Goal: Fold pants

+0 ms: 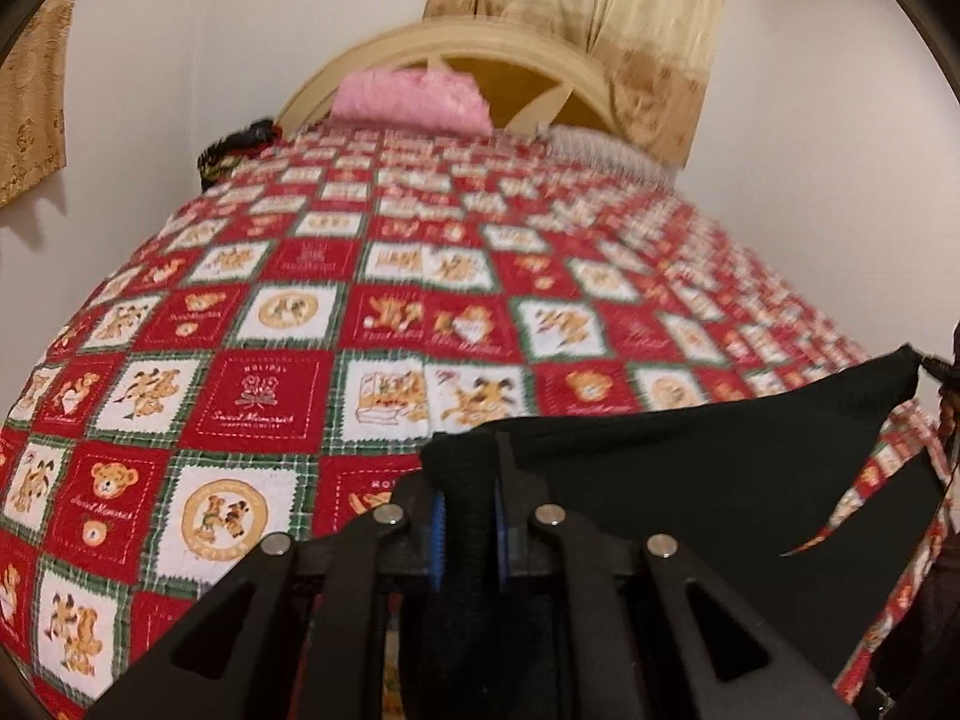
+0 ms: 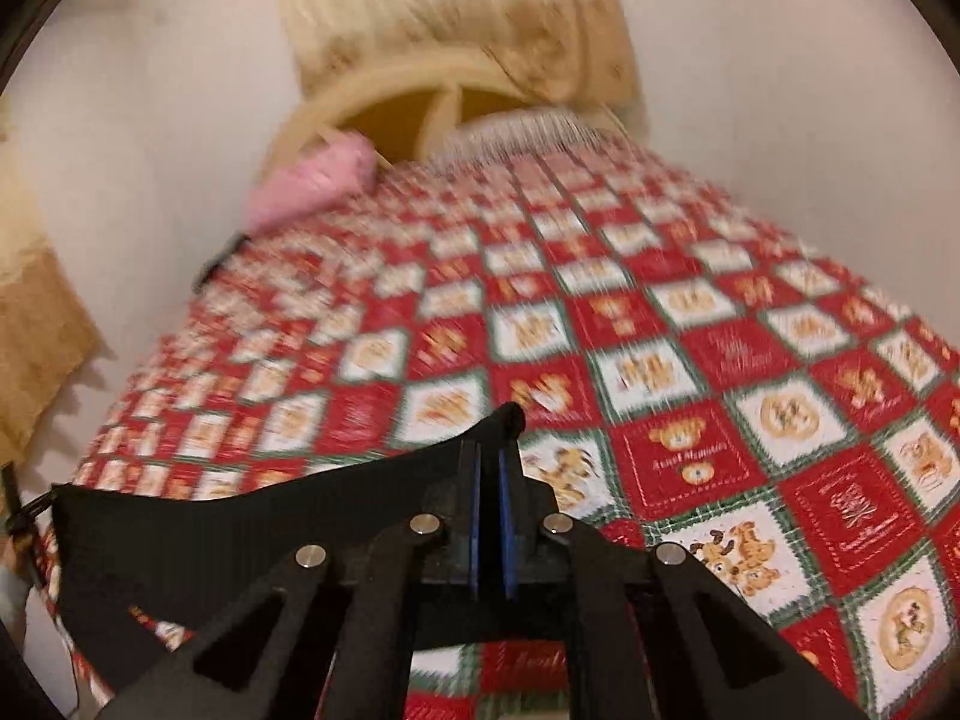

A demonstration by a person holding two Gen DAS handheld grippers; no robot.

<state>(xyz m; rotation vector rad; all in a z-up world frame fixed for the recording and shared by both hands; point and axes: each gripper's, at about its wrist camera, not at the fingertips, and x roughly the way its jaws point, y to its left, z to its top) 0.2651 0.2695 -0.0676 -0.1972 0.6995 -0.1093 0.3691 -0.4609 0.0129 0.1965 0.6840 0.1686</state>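
The black pants (image 1: 690,468) hang stretched between my two grippers above the near end of the bed. My left gripper (image 1: 468,480) is shut on one bunched end of the cloth. The cloth runs to the right, where the other gripper's tip (image 1: 936,366) pinches its far corner. In the right wrist view, my right gripper (image 2: 492,468) is shut on the pants (image 2: 240,540), which stretch away to the left. The rest of the pants hangs below the grippers, out of sight.
The bed carries a red, white and green teddy-bear quilt (image 1: 336,324). A pink pillow (image 1: 414,99) and a grey striped pillow (image 1: 606,150) lie by the cream headboard (image 1: 480,45). Beige curtains (image 1: 630,6) hang behind. A dark item (image 1: 234,150) lies at the far left corner.
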